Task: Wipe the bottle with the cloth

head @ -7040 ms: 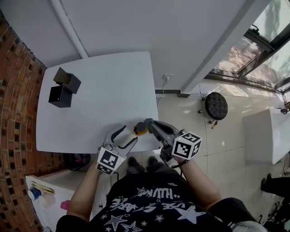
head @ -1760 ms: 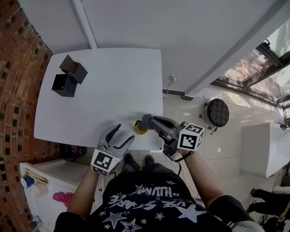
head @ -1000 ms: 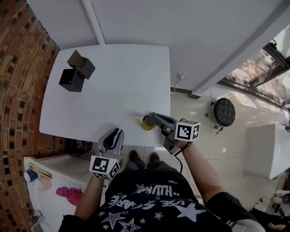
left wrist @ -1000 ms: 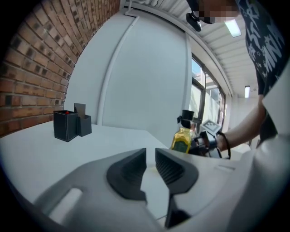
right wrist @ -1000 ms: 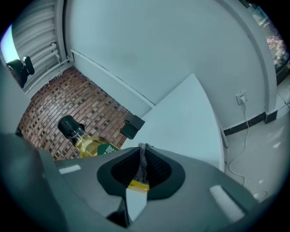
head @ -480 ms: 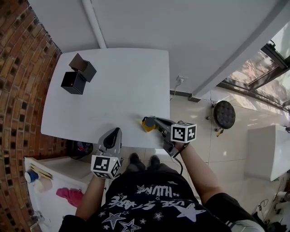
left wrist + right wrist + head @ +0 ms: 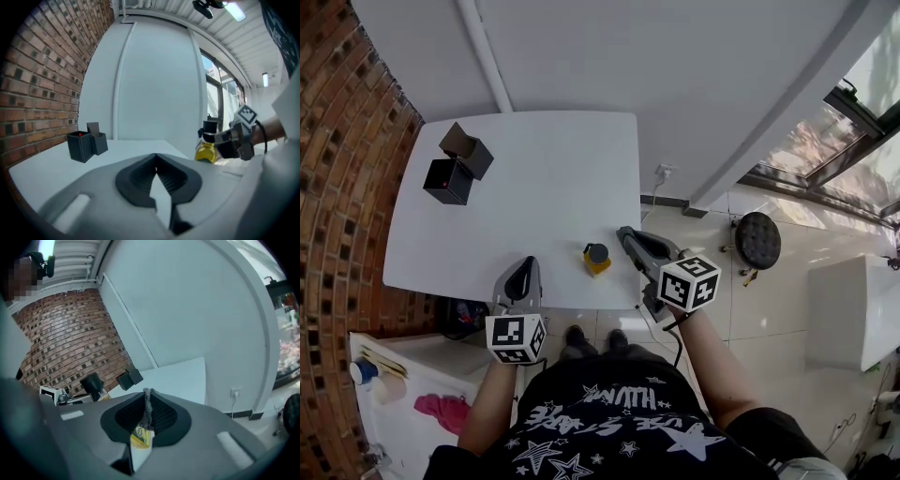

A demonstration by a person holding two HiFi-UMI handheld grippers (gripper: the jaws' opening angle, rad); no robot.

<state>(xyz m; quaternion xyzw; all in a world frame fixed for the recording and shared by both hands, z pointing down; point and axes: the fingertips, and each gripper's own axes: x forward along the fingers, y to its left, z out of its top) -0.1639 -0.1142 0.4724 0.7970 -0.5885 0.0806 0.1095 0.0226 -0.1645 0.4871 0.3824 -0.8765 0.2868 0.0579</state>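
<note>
On the left of the white table (image 7: 544,178), near the brick wall, two black boxes (image 7: 455,171) stand touching; what is inside them cannot be made out. At the near edge the left gripper (image 7: 525,268) has its jaws pressed together with nothing between them. The bottle (image 7: 596,259), yellow with a black cap, stands upright on the table near the front edge, between the two grippers and touched by neither. In the left gripper view its foot is cut off by that gripper's own body, and the right gripper overlaps its right side. The right gripper (image 7: 627,234) is just beside the bottle and pinches the cloth (image 7: 147,409). Only a thin grey edge of it shows between the pads, with a yellow and white patch (image 7: 140,437) below whose print is too small to read. In the head view the cloth is hidden altogether. The right gripper view shows little of the bottle but its cap
</note>
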